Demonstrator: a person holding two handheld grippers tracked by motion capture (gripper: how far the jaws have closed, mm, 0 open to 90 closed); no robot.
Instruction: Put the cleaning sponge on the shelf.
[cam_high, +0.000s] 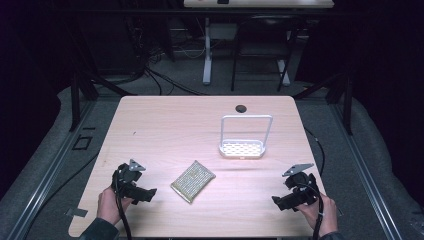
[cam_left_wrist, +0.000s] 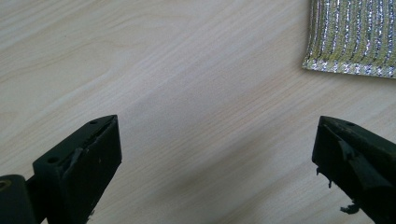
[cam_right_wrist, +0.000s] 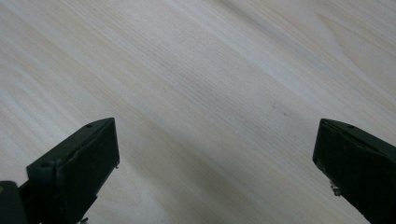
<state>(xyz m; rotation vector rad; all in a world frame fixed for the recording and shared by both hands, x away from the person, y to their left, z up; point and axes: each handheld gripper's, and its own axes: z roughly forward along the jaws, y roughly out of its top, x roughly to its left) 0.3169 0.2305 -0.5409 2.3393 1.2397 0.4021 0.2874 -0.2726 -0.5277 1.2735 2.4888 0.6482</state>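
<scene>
Both sets of jaws spread wide over bare table; thin scouring pad likely to skid away from left gripper if nudged sideways.

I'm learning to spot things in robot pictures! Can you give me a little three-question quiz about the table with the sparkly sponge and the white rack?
1. True or false: the left gripper has its jaws shut on the scouring sponge.
2. Which stands farther from the person: A) the sponge, B) the white wire-handled rack?
3. Fill in: in the right gripper view, between the open jaws lies bare ____.

Key
1. False: both jaws stand open with bare table between them; the sponge lies apart, ahead of them.
2. B.
3. Wooden table.
</scene>
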